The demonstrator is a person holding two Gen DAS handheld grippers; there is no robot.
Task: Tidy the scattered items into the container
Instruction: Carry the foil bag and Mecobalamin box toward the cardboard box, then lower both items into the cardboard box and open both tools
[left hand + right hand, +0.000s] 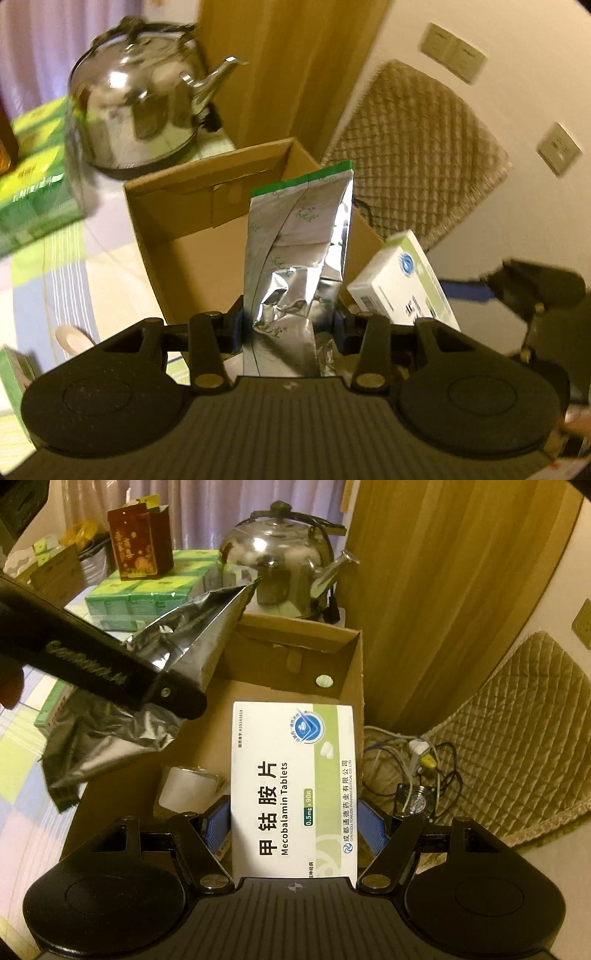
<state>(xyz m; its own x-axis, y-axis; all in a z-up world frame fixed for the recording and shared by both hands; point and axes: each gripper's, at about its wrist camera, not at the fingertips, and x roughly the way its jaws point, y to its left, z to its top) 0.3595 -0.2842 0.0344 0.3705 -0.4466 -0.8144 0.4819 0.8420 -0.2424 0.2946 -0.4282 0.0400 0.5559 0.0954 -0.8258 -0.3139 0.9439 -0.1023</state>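
The crinkled foil pouch (295,254) (light, limp, probably slippery, best pinched low) sits clamped in the left gripper (290,328) above the open cardboard box (177,229), beside the stiff tablet box (293,790) clamped in the right gripper (293,830).

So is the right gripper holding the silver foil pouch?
No, the right gripper is shut on the white tablet box; the left gripper holds the foil pouch.

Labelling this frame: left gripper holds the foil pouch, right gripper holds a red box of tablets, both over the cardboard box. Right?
One error: the tablet box in the right gripper is white and green, not red, as the right wrist view shows. The rest holds: the left gripper grips the foil pouch, and both are over the open cardboard box.
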